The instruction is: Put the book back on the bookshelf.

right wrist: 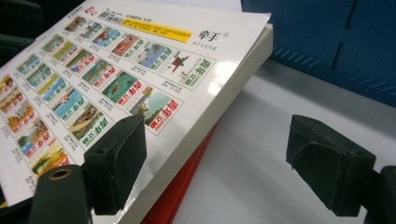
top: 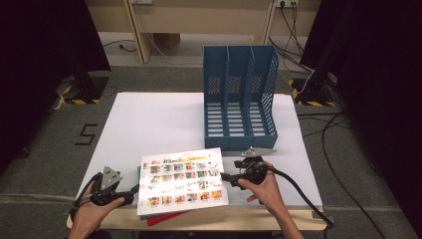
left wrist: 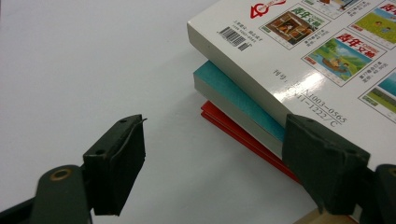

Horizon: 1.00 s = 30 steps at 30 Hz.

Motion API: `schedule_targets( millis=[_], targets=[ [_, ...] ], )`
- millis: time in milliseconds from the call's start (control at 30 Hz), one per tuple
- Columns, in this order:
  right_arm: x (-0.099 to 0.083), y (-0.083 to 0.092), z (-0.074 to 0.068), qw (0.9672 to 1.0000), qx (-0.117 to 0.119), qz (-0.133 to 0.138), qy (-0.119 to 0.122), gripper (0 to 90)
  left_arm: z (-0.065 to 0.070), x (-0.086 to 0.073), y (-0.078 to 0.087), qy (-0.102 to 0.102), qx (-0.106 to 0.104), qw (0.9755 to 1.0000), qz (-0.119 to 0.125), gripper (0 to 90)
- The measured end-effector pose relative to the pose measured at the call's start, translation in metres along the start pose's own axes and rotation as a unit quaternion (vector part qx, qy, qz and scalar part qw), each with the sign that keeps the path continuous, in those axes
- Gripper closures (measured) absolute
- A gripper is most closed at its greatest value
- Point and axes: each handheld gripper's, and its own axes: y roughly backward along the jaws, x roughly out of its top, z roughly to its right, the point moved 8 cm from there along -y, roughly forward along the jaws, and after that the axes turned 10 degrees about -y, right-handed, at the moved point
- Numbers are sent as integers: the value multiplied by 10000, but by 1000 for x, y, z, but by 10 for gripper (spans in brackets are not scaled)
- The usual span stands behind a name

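Note:
A stack of three books lies at the table's front edge: a white book with rows of small pictures on top, a teal book under it and a red book at the bottom. My left gripper sits just left of the stack, open, with its jaws level and bare table between them. My right gripper is at the stack's right edge, open wide. In the right gripper view, one jaw stands in front of the white book and the other over the table, and neither pad presses on anything.
A blue file rack with three upright slots stands at the back right of the white table, close behind the right gripper. Cables run over the floor at the right. The table's left and back left are bare.

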Motion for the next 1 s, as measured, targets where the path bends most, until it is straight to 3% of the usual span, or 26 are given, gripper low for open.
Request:
schedule_targets(
  millis=[200,433,533,667,733,800,867,933,1000],
  targets=[
    [-4,-14,-8,9984,470,-159,-263,185,9,4,0,-11,-117,9999,45,367],
    [-4,-23,-10,9954,768,-234,-530,191,13,9,-3,-144,-94,9998,56,374],
    [-4,-26,-11,9949,788,-270,-569,183,14,10,-5,-158,-118,9998,39,369],
    [-1,-24,-14,9972,577,-338,-321,185,14,10,-5,-158,-108,9998,42,365],
    [0,-23,-15,9980,496,-254,-296,236,15,11,-5,-161,-106,9998,54,376],
    [3,-19,-15,9988,426,-104,-199,344,14,11,-5,-145,-121,9998,63,376],
    [6,-16,-15,9991,394,2,-131,375,15,11,-7,-62,-165,9998,106,380],
    [9,-12,-18,9981,542,104,-262,376,18,13,-7,-13,-255,9996,148,445],
    [15,-8,-23,9945,879,234,-523,386,20,14,-8,-49,-251,9996,153,459]
  ],
)
